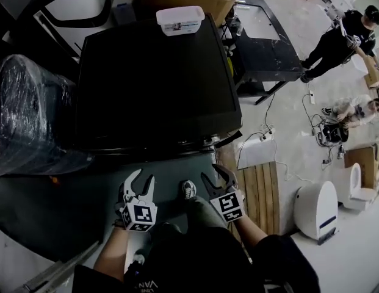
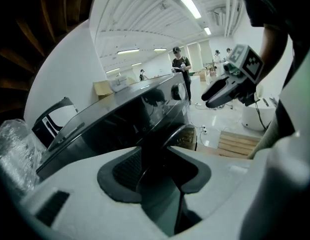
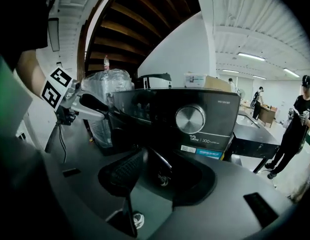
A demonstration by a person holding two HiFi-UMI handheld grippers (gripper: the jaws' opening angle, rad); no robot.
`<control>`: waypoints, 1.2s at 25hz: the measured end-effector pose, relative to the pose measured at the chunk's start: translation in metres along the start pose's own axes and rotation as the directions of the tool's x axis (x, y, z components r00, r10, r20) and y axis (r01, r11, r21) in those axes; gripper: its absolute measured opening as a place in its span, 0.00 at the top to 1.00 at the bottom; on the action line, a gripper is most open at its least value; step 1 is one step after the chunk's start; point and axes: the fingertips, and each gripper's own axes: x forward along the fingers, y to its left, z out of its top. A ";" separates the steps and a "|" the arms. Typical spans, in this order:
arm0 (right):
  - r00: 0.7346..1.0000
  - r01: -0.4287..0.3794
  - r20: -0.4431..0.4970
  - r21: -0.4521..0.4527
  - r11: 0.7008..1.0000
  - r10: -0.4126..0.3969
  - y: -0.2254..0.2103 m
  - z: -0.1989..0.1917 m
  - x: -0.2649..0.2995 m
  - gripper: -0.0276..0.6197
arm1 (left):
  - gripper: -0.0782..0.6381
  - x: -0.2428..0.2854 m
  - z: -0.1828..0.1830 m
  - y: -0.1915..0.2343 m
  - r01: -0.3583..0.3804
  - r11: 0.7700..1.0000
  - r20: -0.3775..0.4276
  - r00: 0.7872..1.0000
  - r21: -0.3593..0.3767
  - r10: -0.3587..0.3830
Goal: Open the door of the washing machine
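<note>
Washer (image 1: 158,84): glossy black box with a flat top and a round brushed-metal knob (image 3: 190,119) on its front, straight ahead of you. Your left tongs (image 1: 143,177) and right tongs (image 1: 215,173) hang just short of it, both spread wide, gripping nothing. A clear plastic tub (image 1: 180,20) sits on top. A slatted wood pallet (image 1: 262,194) lies to the right.

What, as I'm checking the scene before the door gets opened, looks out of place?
A white lidded plastic container sits on top of the black washing machine, at its far edge, a loose item that seems not to belong. Nothing looks spilled or damaged.
</note>
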 end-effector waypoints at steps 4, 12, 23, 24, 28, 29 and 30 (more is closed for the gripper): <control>0.997 -0.035 -0.064 -0.018 0.999 0.034 -0.023 -0.017 0.041 0.66 | 0.68 0.040 -0.005 0.003 0.030 0.996 -0.055 0.998 0.079 -0.026; 0.977 -0.132 -0.193 -0.213 0.968 0.091 -0.036 -0.054 0.095 0.63 | 0.67 0.083 -0.015 -0.002 0.096 0.973 -0.137 0.988 0.211 -0.068; 0.938 -0.257 -0.312 -0.327 0.909 0.153 -0.039 -0.086 0.133 0.64 | 0.66 0.102 -0.026 -0.008 0.176 0.925 -0.229 0.968 0.337 -0.101; 0.936 -0.262 -0.315 -0.326 0.908 0.157 -0.039 -0.086 0.135 0.64 | 0.66 0.104 -0.028 -0.008 0.185 0.922 -0.234 0.966 0.340 -0.108; 0.937 -0.267 -0.308 -0.326 0.907 0.165 -0.039 -0.085 0.141 0.68 | 0.66 0.110 -0.032 -0.010 0.203 0.914 -0.237 0.964 0.352 -0.123; 0.938 -0.266 -0.304 -0.325 0.907 0.166 -0.039 -0.086 0.142 0.68 | 0.66 0.110 -0.033 -0.011 0.203 0.913 -0.235 0.964 0.354 -0.123; 0.938 -0.266 -0.305 -0.328 0.906 0.165 -0.038 -0.086 0.142 0.68 | 0.66 0.110 -0.033 -0.011 0.204 0.912 -0.234 0.964 0.356 -0.124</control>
